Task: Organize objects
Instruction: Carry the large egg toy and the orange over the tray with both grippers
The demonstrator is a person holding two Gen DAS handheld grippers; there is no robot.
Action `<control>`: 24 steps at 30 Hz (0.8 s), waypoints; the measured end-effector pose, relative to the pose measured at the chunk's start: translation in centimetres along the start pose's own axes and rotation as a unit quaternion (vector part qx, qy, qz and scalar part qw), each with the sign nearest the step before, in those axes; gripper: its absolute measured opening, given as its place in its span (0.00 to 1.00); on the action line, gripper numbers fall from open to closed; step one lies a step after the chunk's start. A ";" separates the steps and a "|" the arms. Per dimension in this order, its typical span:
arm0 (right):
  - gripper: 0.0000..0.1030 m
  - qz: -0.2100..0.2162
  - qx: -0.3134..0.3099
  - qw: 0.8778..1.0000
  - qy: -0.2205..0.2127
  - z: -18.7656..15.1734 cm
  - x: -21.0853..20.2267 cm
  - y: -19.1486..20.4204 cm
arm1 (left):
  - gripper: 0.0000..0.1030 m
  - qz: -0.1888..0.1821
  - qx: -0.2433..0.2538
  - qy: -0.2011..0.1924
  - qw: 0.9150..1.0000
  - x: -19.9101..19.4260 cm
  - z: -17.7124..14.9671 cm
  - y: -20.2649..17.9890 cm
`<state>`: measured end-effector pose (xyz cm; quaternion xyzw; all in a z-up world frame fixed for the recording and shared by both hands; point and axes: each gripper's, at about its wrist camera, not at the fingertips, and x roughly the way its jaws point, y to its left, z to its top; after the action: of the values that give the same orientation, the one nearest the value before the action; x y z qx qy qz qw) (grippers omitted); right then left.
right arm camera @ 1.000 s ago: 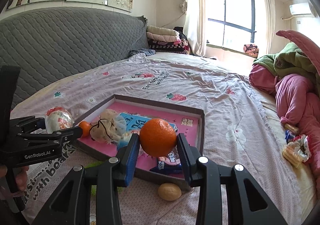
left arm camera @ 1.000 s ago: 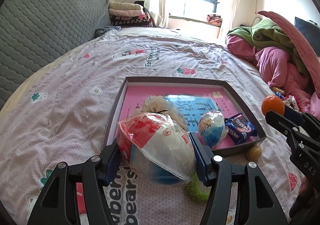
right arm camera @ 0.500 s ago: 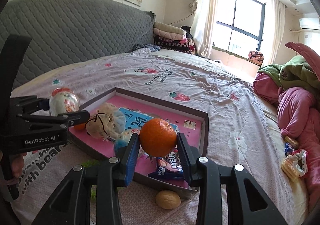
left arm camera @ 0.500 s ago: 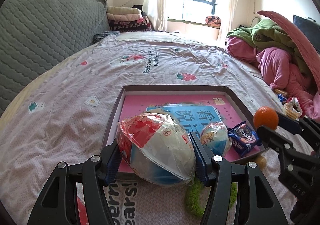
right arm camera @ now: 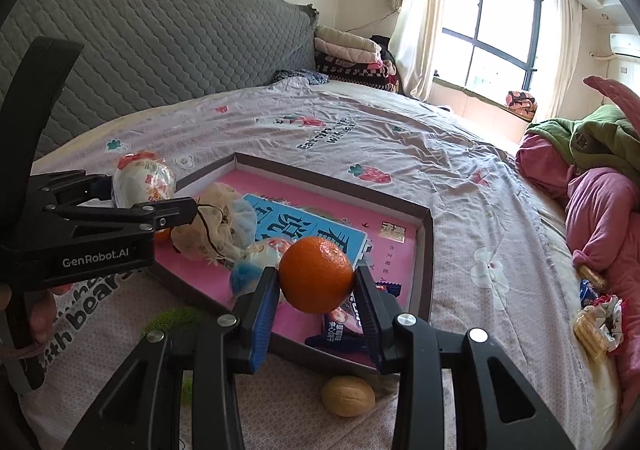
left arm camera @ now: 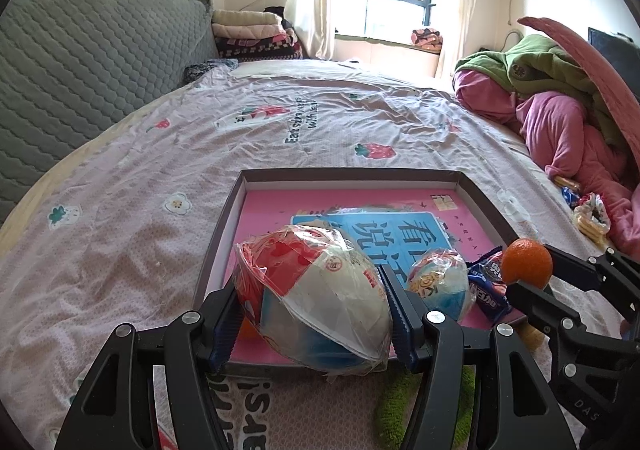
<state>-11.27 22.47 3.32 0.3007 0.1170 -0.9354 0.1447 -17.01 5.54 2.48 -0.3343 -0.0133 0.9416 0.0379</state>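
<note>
left wrist view: left gripper (left arm camera: 310, 314) clamped on wrapped egg (left arm camera: 312, 298) over tray (left arm camera: 216, 246) near-left corner; right gripper (right arm camera: 316, 286) clamped on orange (right arm camera: 316, 274) above tray near edge

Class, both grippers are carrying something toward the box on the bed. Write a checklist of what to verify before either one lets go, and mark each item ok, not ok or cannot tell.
1. Left gripper grips the wrapped egg-shaped toy on both sides: ok.
2. Right gripper holds the orange squarely between its pads: ok.
3. Wrapped toy is over the box floor: cannot tell; it hangs at the near rim.
4. Orange is above the box: ok in the right wrist view.
5. Free pink floor remains inside the box: ok, toward the far wall.
6. Walnut still lies outside the box on the bedspread: not ok.
</note>
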 end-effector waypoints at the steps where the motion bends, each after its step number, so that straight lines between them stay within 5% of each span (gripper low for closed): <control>1: 0.38 0.002 0.000 1.000 0.003 -0.1 0.2 0.0 | 0.62 -0.001 0.000 0.000 1.000 0.2 0.0 0.0; 24: 0.38 0.010 -0.006 0.999 0.052 -1.2 4.3 0.7 | 0.62 -0.005 0.002 0.020 1.000 3.4 -1.2 -0.3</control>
<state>-13.72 21.35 -0.26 0.3488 0.1274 -0.9164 0.1493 -18.91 6.11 -0.56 -0.3532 -0.0120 0.9344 0.0434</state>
